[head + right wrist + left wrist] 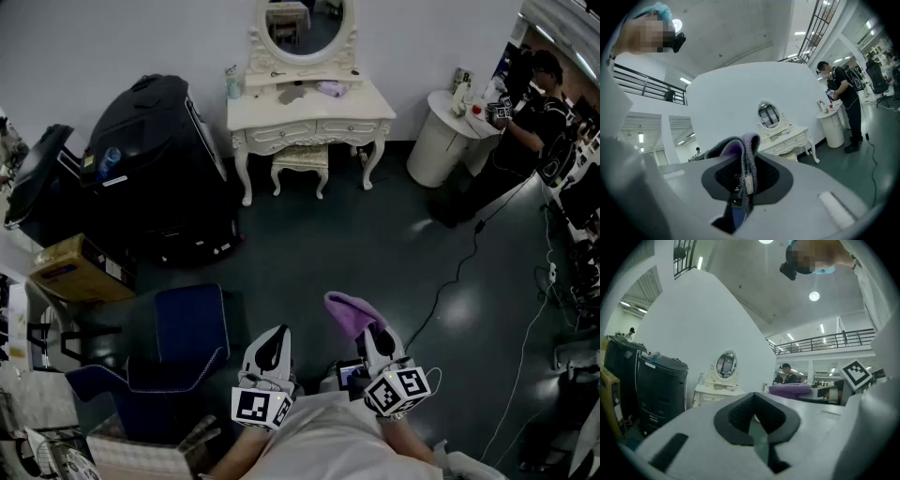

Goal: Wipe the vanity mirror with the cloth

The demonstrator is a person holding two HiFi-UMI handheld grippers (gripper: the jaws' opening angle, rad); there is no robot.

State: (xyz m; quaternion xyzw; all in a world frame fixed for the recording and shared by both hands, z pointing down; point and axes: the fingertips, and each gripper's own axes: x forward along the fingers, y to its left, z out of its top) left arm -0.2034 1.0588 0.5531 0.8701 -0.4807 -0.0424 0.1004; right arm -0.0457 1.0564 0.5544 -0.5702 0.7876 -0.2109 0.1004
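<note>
Low in the centre of the head view, the right gripper [373,333] is clenched on the purple cloth [349,312]. The left gripper [272,349] beside it is closed on nothing. The mirror [305,26] stands top centre, well apart. This looks like the approach: next, the cloth must be carried to the glass.

Bunched purple cloth [352,312] in right gripper [375,335]; oval vanity mirror [305,25] well apart.

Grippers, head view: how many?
2: left gripper bottom centre, holding nothing; right gripper beside it, shut on purple cloth; person at far right may hold another, too small to tell.
</note>
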